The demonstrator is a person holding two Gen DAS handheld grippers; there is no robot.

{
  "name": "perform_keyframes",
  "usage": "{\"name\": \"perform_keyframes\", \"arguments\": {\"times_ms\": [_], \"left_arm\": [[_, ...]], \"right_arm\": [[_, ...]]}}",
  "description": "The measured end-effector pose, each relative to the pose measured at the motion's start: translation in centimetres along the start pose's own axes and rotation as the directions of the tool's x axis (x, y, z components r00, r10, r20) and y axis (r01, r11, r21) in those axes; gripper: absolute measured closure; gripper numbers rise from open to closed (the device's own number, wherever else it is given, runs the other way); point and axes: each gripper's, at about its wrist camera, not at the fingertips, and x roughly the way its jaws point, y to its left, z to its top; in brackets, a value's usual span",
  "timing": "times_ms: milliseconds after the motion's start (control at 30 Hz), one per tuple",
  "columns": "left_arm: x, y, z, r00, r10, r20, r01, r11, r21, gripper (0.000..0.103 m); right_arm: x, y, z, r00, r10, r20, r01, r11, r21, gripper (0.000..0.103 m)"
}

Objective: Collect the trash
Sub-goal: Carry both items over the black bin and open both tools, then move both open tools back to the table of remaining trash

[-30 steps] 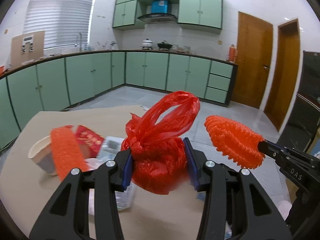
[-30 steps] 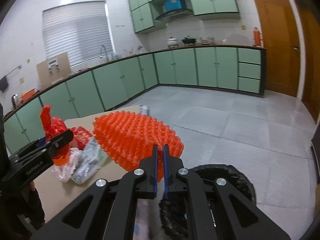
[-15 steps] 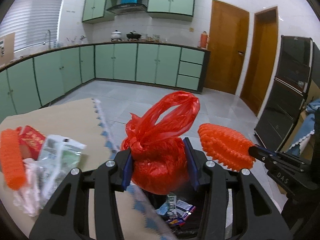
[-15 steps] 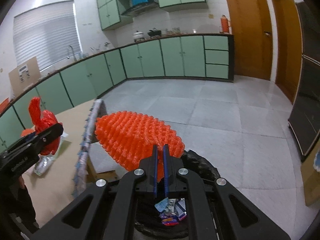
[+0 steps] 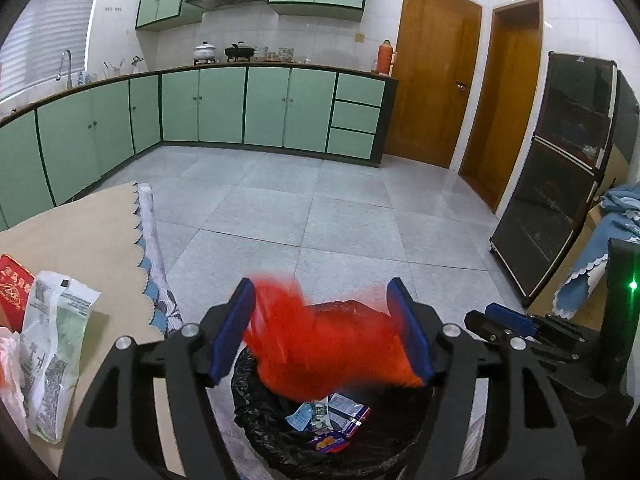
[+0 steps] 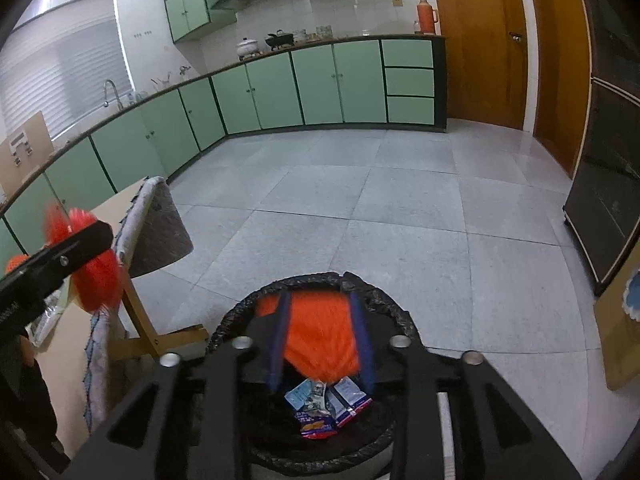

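The jaws of my left gripper are opening and the red plastic bag is a blur between the blue pads, dropping loose over the black-lined trash bin. My right gripper is also opening. The orange foam net slips down between its pads into the same bin. Snack wrappers lie at the bin's bottom. In the right wrist view the left gripper and the red bag show at the left. The right gripper shows low at the right in the left wrist view.
The table with its beige cloth stands left of the bin and carries a white-green packet and a red packet. Its wooden leg is close to the bin. A black cabinet stands to the right, with tiled floor beyond.
Both grippers swung from over the table to above the bin and sank. Both jaws have parted, and the red bag and orange net are now falling.
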Motion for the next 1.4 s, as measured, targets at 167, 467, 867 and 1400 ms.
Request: {"name": "perform_keyframes", "arguments": {"times_ms": [167,467,867,1400], "left_arm": [[-0.5,0.1,0.2,1.000,-0.015,0.005,0.015,1.000,-0.017,0.033],[-4.6,3.2,1.5,0.996,0.045,0.080,-0.039,0.997,-0.072,0.028],[-13.5,13.6,-1.0,0.943,0.308,0.129,-0.289,0.946,-0.151,0.021],[-21.6,25.8,-7.8,0.801,0.598,-0.008,-0.580,0.773,-0.257,0.018]], "right_arm": [[-0.3,-0.2,0.2,1.000,-0.005,0.008,0.005,1.000,0.015,0.063],[-2.5,2.2,1.0,0.997,-0.001,0.078,0.001,1.000,-0.007,0.033],[-4.1,11.6,1.5,0.979,0.135,0.151,-0.114,0.984,-0.136,0.006],[-2.6,28.8,-3.5,0.920,0.391,0.031,-0.356,0.866,-0.351,0.006]]}}
